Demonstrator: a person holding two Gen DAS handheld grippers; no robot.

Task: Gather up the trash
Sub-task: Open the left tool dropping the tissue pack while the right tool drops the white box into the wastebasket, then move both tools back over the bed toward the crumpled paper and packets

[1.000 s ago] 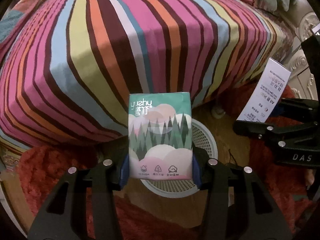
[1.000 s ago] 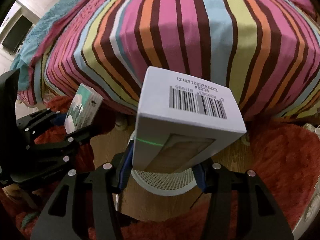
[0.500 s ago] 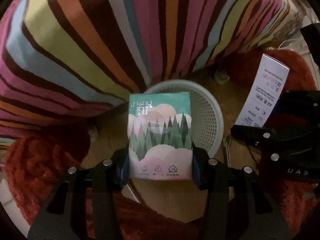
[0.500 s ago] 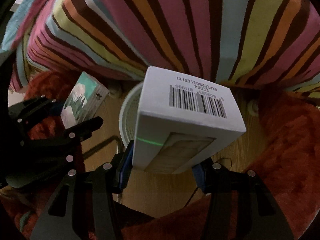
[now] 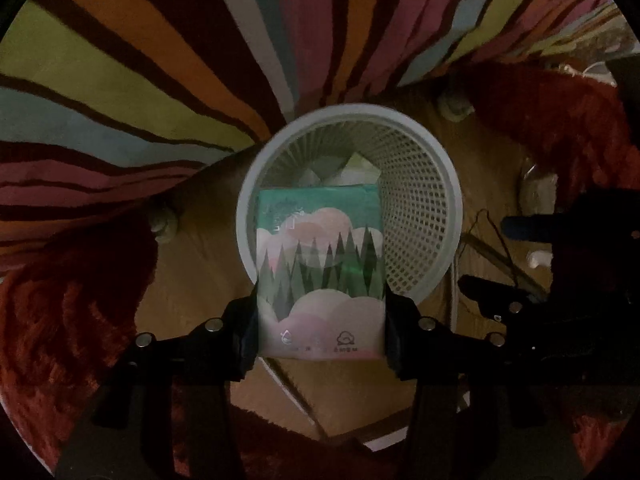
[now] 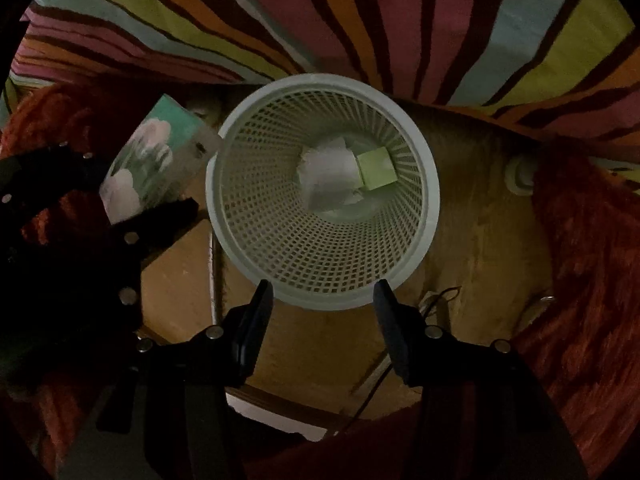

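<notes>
My left gripper (image 5: pixel 320 320) is shut on a green tissue pack with a forest print (image 5: pixel 320 272) and holds it over the near rim of a white mesh waste basket (image 5: pixel 420 208). The pack also shows in the right wrist view (image 6: pixel 156 160), left of the basket (image 6: pixel 320 280). My right gripper (image 6: pixel 324 300) is open and empty just above the basket's near rim. A white box (image 6: pixel 328 178) and a pale green box (image 6: pixel 376 168) lie at the basket's bottom.
A striped bedspread (image 6: pixel 360 16) hangs over the bed edge behind the basket. Red shaggy rugs (image 6: pixel 592 264) lie on the wooden floor (image 6: pixel 480 240) at both sides. A thin wire (image 6: pixel 440 296) lies near the basket.
My right gripper opened and let go of the white barcode box, which now lies in the basket. Both grippers moved down and forward over the basket.
</notes>
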